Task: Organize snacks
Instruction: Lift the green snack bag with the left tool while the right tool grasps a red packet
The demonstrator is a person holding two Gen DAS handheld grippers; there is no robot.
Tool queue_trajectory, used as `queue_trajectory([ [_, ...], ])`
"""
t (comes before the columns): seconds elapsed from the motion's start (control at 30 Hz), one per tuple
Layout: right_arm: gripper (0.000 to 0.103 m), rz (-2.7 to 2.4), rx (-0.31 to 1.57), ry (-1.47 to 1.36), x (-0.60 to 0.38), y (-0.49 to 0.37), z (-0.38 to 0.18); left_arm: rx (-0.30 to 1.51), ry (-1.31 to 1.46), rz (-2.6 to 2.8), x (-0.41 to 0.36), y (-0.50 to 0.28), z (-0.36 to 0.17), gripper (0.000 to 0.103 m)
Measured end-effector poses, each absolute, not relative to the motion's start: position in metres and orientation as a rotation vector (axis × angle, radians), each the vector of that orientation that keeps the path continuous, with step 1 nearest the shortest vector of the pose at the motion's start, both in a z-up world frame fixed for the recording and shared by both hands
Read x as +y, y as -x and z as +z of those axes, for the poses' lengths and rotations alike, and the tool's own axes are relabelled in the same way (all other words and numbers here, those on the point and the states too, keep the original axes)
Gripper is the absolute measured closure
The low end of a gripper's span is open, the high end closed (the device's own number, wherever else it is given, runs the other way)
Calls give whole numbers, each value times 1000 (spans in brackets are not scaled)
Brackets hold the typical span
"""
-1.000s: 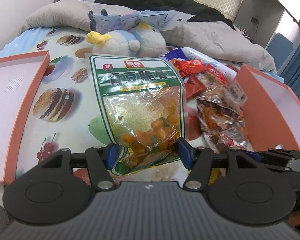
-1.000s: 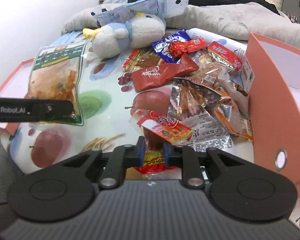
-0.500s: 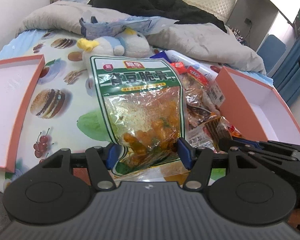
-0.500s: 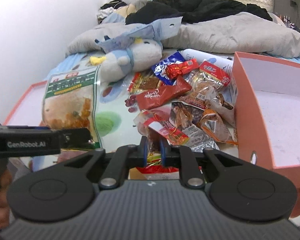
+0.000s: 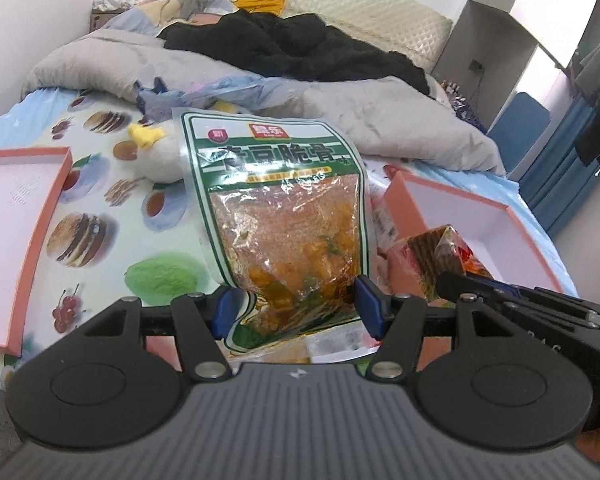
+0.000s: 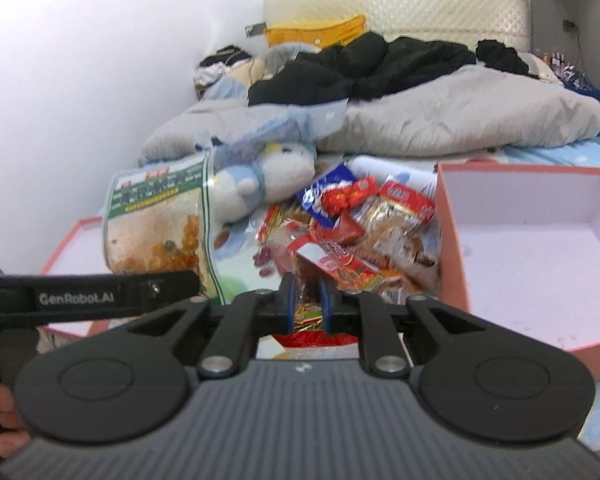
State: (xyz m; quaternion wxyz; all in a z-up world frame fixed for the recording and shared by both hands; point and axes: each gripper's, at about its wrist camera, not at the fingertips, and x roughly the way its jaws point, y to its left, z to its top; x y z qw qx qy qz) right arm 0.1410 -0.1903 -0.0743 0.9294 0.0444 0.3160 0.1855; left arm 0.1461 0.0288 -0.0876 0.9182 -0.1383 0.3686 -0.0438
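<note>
The left gripper clamps the lower end of a tall green-bordered clear snack pouch, held upright above the bed. The right gripper – jaws narrow – pinches a small red foil snack packet, just left of the open pink cardboard box.
</note>
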Motion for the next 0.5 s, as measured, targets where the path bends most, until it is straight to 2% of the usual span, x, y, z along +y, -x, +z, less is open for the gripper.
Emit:
queue_trajectory([
  [0.5,87,306,431,-84,-243,-149,11,584,243,-191,-35,-168,13,37],
])
